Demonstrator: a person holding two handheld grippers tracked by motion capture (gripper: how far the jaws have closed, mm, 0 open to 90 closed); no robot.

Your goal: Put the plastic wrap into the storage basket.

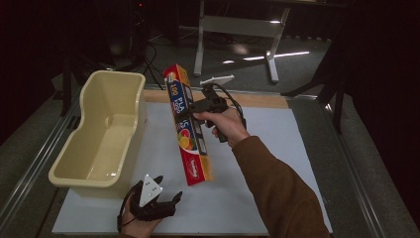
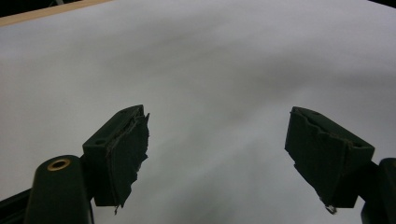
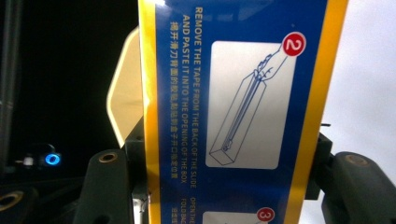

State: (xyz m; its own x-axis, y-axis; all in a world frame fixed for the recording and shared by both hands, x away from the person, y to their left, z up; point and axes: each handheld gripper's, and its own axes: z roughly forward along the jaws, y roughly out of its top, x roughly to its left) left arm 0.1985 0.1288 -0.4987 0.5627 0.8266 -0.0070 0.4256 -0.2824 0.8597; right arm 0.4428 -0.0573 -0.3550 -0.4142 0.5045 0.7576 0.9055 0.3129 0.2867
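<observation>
A person's right gripper (image 1: 194,108) held a long box of plastic wrap (image 1: 188,124) in the air above the white table sheet (image 1: 277,148), its jaws pinching the box across its width near the middle, the box tilted with its top end toward the cream plastic tub (image 1: 101,134) standing at the sheet's left edge. The right gripper view showed the box's blue instruction panel (image 3: 233,107) between the jaws. The left gripper (image 1: 166,201) rested low near the table's front edge, jaws spread apart over bare sheet
</observation>
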